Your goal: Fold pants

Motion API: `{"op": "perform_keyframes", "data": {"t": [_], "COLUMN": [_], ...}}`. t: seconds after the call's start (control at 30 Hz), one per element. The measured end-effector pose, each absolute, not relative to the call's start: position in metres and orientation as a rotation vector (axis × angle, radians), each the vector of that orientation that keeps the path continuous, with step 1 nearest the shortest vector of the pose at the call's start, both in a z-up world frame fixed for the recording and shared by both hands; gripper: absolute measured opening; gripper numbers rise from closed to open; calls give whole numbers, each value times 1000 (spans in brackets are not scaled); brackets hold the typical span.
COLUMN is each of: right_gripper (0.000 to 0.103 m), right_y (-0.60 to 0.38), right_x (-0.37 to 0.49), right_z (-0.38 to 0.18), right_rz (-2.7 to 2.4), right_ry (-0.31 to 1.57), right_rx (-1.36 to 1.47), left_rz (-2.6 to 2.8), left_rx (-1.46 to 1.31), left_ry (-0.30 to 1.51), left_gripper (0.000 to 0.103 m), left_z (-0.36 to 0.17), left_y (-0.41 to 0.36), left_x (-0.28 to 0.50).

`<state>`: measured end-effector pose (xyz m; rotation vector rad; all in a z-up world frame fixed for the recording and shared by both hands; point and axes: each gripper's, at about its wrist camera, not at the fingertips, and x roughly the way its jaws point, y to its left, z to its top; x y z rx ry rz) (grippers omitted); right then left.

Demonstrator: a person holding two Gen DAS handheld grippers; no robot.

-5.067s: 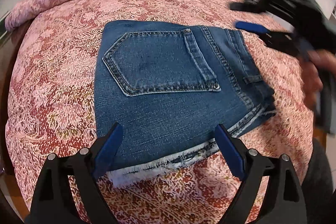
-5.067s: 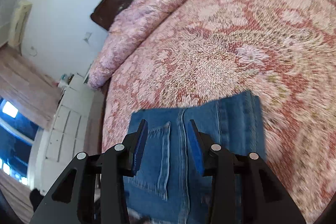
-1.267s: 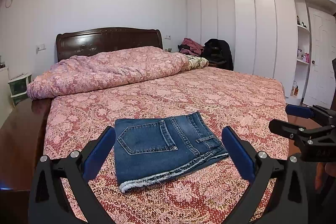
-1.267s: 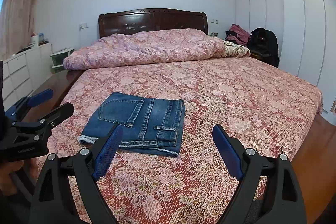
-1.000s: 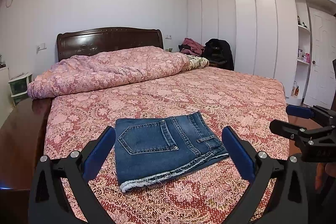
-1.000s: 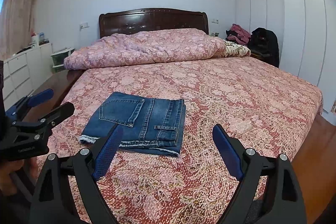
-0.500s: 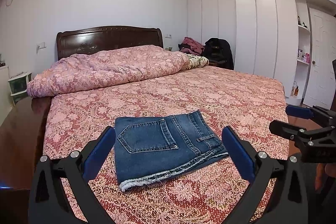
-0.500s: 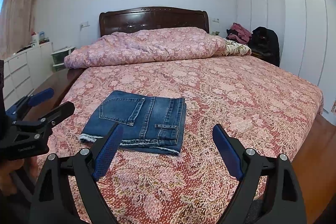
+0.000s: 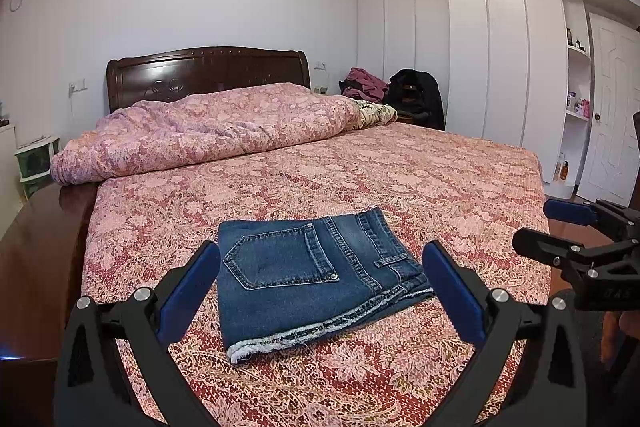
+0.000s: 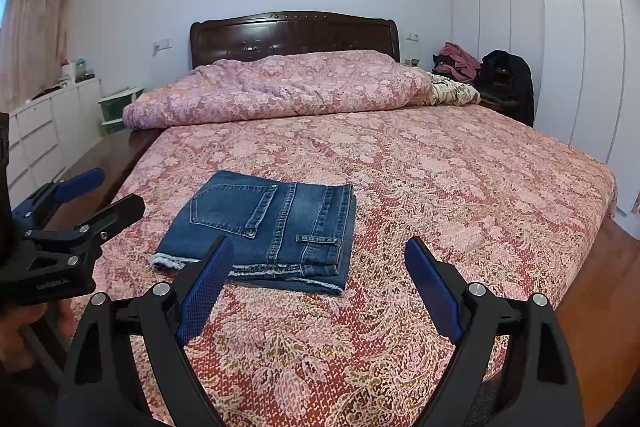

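Note:
Blue denim pants [image 9: 312,271] lie folded into a compact rectangle on the near part of the bed [image 9: 420,179], back pocket up, frayed hem toward me. They also show in the right wrist view [image 10: 268,227]. My left gripper [image 9: 320,287] is open and empty, held back from the bed in front of the pants. My right gripper [image 10: 320,275] is open and empty, also held back. Each gripper shows in the other's view: the right one [image 9: 560,231] at the right edge, the left one [image 10: 92,195] at the left edge.
A rumpled pink quilt [image 9: 208,127] lies along the dark wooden headboard [image 9: 208,71]. Clothes and a black bag [image 9: 416,95] sit by the white wardrobe [image 9: 480,59]. White drawers [image 10: 44,131] stand at the left. A wooden bed frame [image 9: 36,259] edges the mattress.
Five seconds ago both grippers were close over the pants. Since then they have pulled back and opened wide; over the last second the view has barely shifted.

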<state>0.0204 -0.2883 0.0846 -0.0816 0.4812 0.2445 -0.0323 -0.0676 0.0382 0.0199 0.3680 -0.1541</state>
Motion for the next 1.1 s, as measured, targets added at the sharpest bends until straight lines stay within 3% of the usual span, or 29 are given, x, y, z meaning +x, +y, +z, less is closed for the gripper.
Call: {"op": "perform_keyframes", "data": {"t": [0.87, 1.1], "right_gripper": [86, 86], "right_y": [-286, -288], "right_x": [22, 24], "right_z": [85, 83], "right_rz": [252, 243], "right_ry": [493, 504], "right_rx": [-112, -102], "left_rz": [-87, -100], "left_rx": [36, 50], "left_ry": [410, 514], "left_gripper": [101, 101], "left_z": [42, 25], "left_y": [-81, -81], "left_x": [-30, -18]}}
